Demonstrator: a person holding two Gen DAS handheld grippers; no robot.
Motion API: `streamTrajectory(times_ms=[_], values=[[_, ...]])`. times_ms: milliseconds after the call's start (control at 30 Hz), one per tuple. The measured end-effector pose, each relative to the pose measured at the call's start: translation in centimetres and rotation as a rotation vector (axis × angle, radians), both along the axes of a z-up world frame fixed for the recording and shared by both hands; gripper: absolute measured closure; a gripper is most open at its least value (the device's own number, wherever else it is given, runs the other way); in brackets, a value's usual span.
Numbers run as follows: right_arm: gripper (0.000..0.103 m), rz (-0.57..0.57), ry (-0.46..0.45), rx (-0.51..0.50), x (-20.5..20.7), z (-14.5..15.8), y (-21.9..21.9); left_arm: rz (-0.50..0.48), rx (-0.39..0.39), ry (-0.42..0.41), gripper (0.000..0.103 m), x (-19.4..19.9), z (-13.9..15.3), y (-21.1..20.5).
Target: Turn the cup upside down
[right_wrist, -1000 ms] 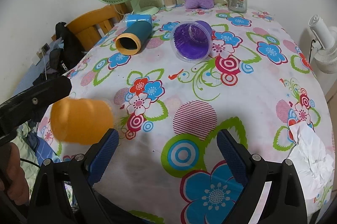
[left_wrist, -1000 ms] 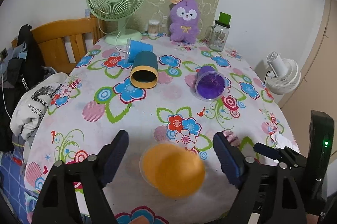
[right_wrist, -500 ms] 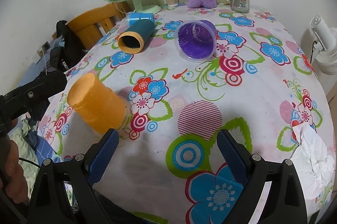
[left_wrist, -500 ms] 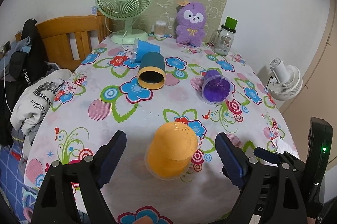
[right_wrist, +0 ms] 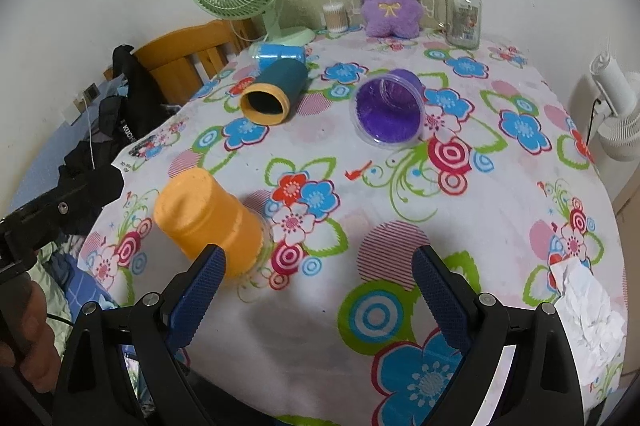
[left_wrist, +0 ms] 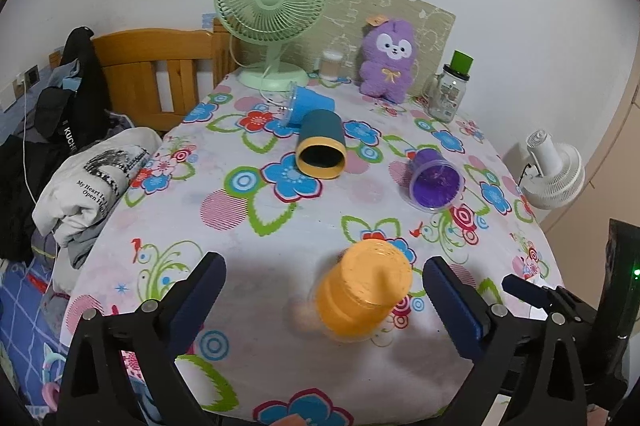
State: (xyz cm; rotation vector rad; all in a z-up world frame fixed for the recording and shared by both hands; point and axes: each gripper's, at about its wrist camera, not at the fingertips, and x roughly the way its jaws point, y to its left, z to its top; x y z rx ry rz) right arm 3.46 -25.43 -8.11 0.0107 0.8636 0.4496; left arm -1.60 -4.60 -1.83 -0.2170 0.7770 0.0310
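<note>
An orange cup (left_wrist: 362, 294) stands upside down on the flowered tablecloth (left_wrist: 260, 246), base up; it also shows in the right wrist view (right_wrist: 210, 222). My left gripper (left_wrist: 324, 300) is open, its fingers wide on either side of the cup and not touching it. My right gripper (right_wrist: 316, 294) is open and empty, with the cup just left of its left finger (right_wrist: 198, 290). A purple cup (left_wrist: 436, 181), a teal cup with a yellow rim (left_wrist: 322, 149) and a blue cup (left_wrist: 308, 103) lie on their sides farther back.
At the back stand a green fan (left_wrist: 272, 9), a purple plush toy (left_wrist: 388, 59), a glass jar with a green lid (left_wrist: 450, 91) and a small container (left_wrist: 331, 65). A crumpled tissue (right_wrist: 586, 290) lies at the right edge. A wooden chair (left_wrist: 160, 65) with clothes stands on the left.
The orange cup was held tilted between my left fingers; it now stands upside down on the cloth. My left gripper has let go and drawn back and up.
</note>
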Motion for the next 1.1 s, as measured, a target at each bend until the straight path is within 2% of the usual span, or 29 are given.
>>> streamTrajectory(times_ms=[400, 800, 1100], values=[[0.007, 0.018, -0.065, -0.023, -0.6, 2.9, 1.5, 0.037, -0.023, -0.033, 0.001, -0.8, 1.1, 2.4], [0.007, 0.04, -0.152, -0.014, -0.9, 6.1, 3.6, 0.067, -0.006, -0.066, 0.0, -1.6, 2.2, 3.8], [0.003, 0.037, -0.218, -0.008, -1.7, 8.2, 4.1, 0.092, 0.002, -0.102, 0.0, -1.9, 3.3, 4.8]])
